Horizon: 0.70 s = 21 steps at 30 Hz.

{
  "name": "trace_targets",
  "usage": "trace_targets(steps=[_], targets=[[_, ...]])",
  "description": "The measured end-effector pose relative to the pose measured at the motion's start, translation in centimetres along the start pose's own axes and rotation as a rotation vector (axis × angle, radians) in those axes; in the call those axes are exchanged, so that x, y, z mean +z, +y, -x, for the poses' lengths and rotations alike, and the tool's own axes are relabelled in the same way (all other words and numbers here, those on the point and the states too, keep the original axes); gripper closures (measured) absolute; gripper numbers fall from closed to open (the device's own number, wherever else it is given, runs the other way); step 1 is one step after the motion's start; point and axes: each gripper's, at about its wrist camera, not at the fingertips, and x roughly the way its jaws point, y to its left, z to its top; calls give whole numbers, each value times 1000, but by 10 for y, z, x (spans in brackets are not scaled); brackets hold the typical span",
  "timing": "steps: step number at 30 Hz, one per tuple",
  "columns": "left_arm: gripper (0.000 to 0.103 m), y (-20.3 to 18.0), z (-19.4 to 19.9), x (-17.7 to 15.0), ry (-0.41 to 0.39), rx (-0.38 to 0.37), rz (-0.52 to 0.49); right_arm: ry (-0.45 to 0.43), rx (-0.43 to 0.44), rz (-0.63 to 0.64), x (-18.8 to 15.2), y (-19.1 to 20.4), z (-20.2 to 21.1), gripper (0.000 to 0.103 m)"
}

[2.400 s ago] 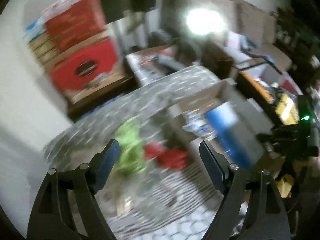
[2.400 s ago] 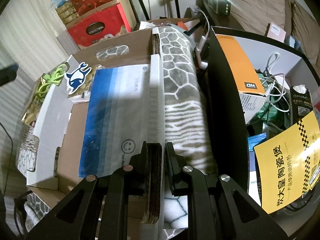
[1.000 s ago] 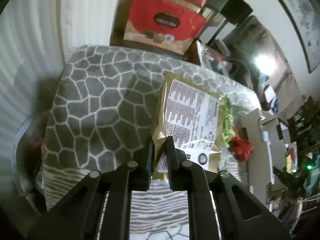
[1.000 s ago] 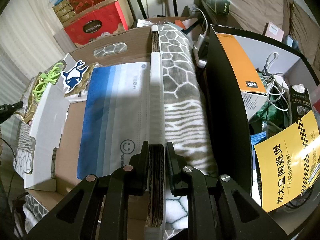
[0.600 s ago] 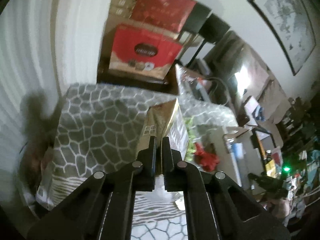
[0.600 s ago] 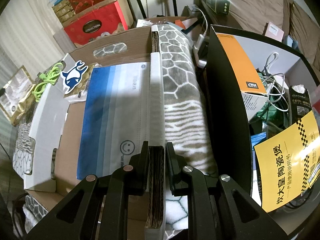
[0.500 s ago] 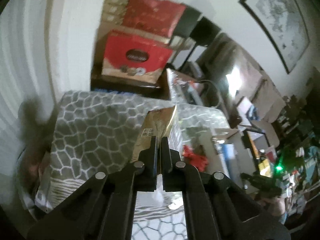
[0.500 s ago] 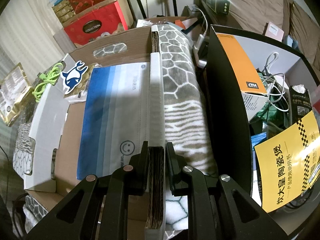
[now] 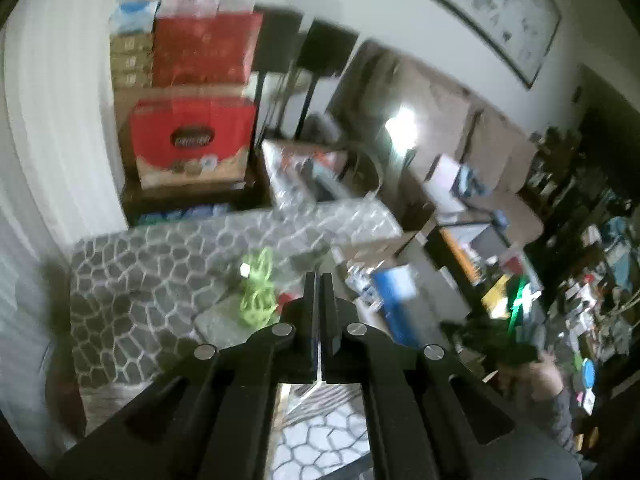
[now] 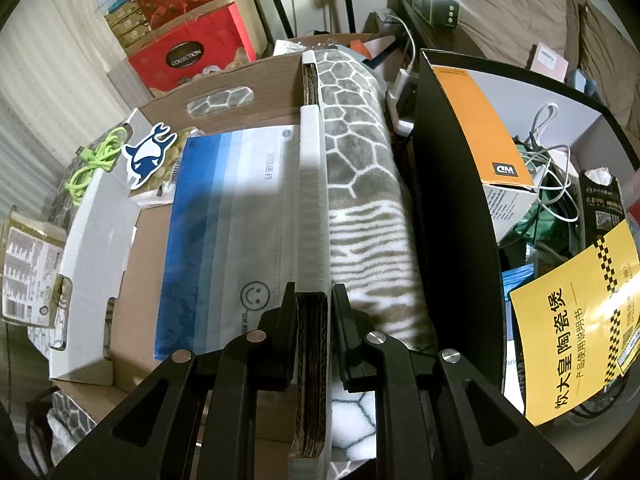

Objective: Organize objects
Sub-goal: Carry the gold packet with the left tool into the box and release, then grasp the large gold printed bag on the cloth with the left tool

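Left wrist view, blurred: the left gripper (image 9: 318, 280) has its jaws closed flat together; a thin pale edge shows in the slit lower down, too blurred to name from here. Past the tips lies a grey blanket (image 9: 132, 276) with a pale honeycomb pattern, and on it a coil of lime-green cable (image 9: 258, 290) just left of the tips, with something small and red (image 9: 286, 300) beside it. To the right stands the cardboard box (image 9: 384, 246) with a blue-and-white packet (image 9: 394, 296) in it. Far left, red gift boxes (image 9: 192, 136) are stacked against the wall. At the right edge a hand (image 9: 540, 376) grips a dark tool with a green light.

Right wrist view, sharp: the right gripper (image 10: 313, 300) has its jaws clamped on the right wall of the cardboard box (image 10: 310, 344), the corrugated edge sitting between the pads. Inside the box lies the blue-and-white packet (image 10: 228, 236) with a smiley face near its lower end, and at its far-left corner a blue-and-white shark sticker (image 10: 149, 155). The green cable (image 10: 96, 164) lies outside the box at its far left. A gold foil pouch (image 10: 30, 276) with a printed label hangs at the left edge of the picture, beside the box's white flap (image 10: 90, 264). Right of the box runs the patterned blanket (image 10: 360, 184), then a black bin (image 10: 452, 216) holding an orange box (image 10: 486, 132), white cables (image 10: 548, 160) and a yellow leaflet (image 10: 576, 320).
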Motion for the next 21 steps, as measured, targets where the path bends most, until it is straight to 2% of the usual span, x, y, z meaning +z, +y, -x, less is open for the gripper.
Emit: trace_targets(steps=[1,4,6,8,10,13,17,21], targets=[[101,5,-5,-3,21,14,8,-1,1,0,0,0,0,87],[82,21,-17,-19,81,59,18,-3,7,-2,0,0,-1,87],[64,32,-26,-33,129,53,26,-4,9,-3,0,0,-2,87],[56,39,-34,-47,168,61,17,-5,9,-3,1,1,-2,86],[54,40,-40,-61,203,45,9,-5,8,-3,0,-1,-2,86],[56,33,-47,-83,247,-40,13,-4,9,-3,0,-1,-2,86],[57,12,-44,-94,266,-118,-3,-2,5,1,0,0,-2,86],[54,6,-35,-89,235,-104,-23,-1,5,0,0,0,-2,86]])
